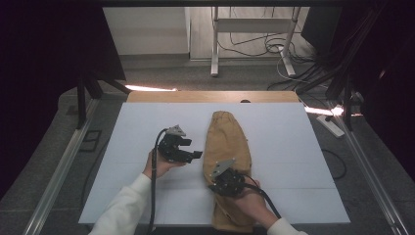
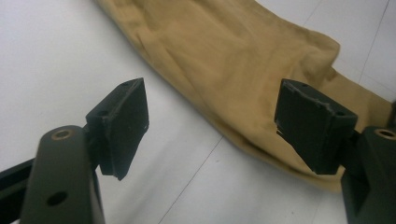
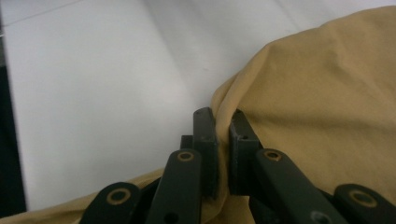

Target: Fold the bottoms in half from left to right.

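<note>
A tan cloth [image 1: 227, 142] lies lengthwise down the middle of the white table [image 1: 142, 122], folded into a long narrow shape. My right gripper [image 1: 215, 183] rests on its near left edge, shut on a fold of the cloth [image 3: 327, 93]; in the right gripper view the two jaws [image 3: 223, 119] stand together with fabric pinched between them. My left gripper [image 1: 192, 148] hovers just left of the cloth, open. In the left gripper view its pads [image 2: 123, 121] stand wide apart with nothing between them, the cloth's edge [image 2: 233, 60] lying beyond.
A wooden strip [image 1: 210, 96] borders the table's far edge. Metal rails [image 1: 63, 166] run along both sides. Behind the table stand a desk frame [image 1: 215, 44] and loose cables on the floor, with a power strip [image 1: 332, 126] at the right.
</note>
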Action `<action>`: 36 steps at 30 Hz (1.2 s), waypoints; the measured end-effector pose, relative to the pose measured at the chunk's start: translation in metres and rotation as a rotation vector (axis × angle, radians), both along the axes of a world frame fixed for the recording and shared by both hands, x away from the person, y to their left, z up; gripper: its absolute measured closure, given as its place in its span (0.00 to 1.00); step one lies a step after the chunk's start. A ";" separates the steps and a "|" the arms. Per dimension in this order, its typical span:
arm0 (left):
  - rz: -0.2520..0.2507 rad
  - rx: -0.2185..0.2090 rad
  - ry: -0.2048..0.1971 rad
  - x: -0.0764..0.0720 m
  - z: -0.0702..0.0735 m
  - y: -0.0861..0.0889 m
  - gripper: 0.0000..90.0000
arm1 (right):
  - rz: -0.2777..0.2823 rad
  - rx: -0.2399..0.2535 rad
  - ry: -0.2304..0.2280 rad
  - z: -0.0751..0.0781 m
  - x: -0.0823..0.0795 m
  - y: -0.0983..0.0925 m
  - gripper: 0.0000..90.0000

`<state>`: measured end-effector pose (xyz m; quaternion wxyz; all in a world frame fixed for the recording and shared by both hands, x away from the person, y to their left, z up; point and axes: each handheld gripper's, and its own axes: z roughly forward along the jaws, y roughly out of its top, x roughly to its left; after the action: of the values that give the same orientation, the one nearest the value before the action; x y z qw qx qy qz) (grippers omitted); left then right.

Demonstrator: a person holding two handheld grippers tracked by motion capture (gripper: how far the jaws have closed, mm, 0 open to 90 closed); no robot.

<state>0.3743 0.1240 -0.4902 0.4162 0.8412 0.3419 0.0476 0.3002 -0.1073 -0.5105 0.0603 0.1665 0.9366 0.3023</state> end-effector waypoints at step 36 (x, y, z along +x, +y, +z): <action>0.010 -0.003 0.000 -0.001 0.000 0.005 0.29 | -0.029 0.238 0.052 0.024 -0.006 0.001 0.43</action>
<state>0.3736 0.1287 -0.4904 0.4174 0.8387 0.3462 0.0493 0.2943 -0.1059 -0.4864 0.0202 0.1941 0.8928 0.4061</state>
